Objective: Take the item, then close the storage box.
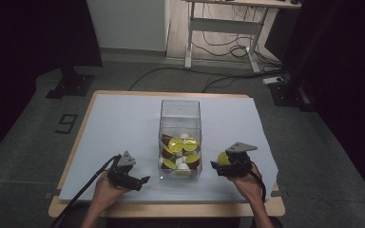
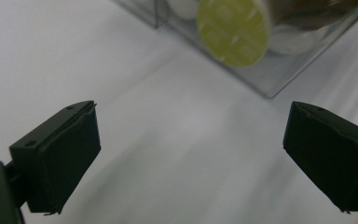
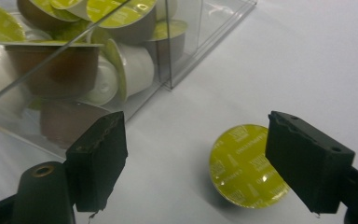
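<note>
I see my right gripper [image 3: 193, 161] spread wide, gripping nothing; a round yellow-green foil-lidded capsule [image 3: 244, 166] sits between its jaws, nearer the right one, lid up. The clear plastic capsule box [image 3: 182, 70] stands just beyond. My left gripper [image 2: 191, 154] gapes empty.

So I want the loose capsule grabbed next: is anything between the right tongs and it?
Nothing visible. The right tongs are open, and the yellow-lidded capsule lies on the white sheet just ahead, beside the clear box.
</note>
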